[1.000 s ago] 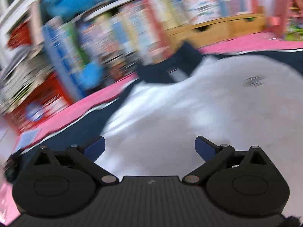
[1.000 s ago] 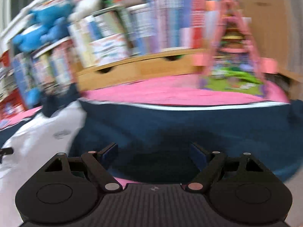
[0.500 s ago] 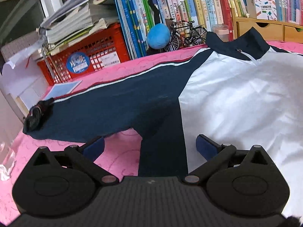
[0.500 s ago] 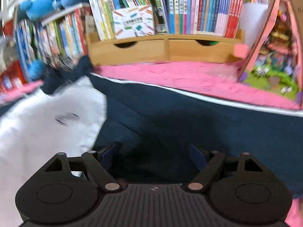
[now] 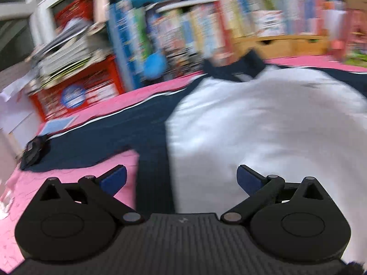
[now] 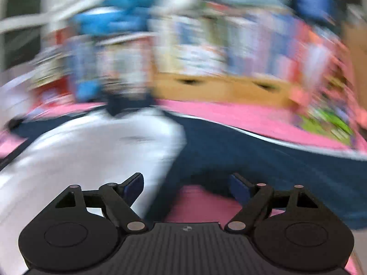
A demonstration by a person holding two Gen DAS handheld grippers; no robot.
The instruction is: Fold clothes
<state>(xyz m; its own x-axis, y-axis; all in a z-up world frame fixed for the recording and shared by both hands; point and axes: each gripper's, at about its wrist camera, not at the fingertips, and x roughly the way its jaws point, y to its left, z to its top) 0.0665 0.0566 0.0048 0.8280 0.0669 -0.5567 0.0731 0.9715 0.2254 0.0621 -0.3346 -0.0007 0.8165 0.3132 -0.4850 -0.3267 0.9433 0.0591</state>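
Both pairs of jaws stand wide apart and hold nothing: the left gripper (image 5: 181, 178) hovers low over the side seam of the white-and-navy jacket (image 5: 263, 123), the right gripper (image 6: 185, 184) over its navy armpit. The jacket lies spread flat on the pink table (image 5: 68, 183), collar toward the blurred bookshelf (image 5: 206, 29).

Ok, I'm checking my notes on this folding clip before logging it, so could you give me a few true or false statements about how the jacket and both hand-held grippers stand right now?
1. The left hand-held gripper is open and holds nothing. True.
2. The jacket is already folded into a square. False: it lies spread out, sleeves extended.
3. The jacket rests on a pink cloth. True.
4. The right hand-held gripper is clamped on a sleeve. False: it is open and empty.
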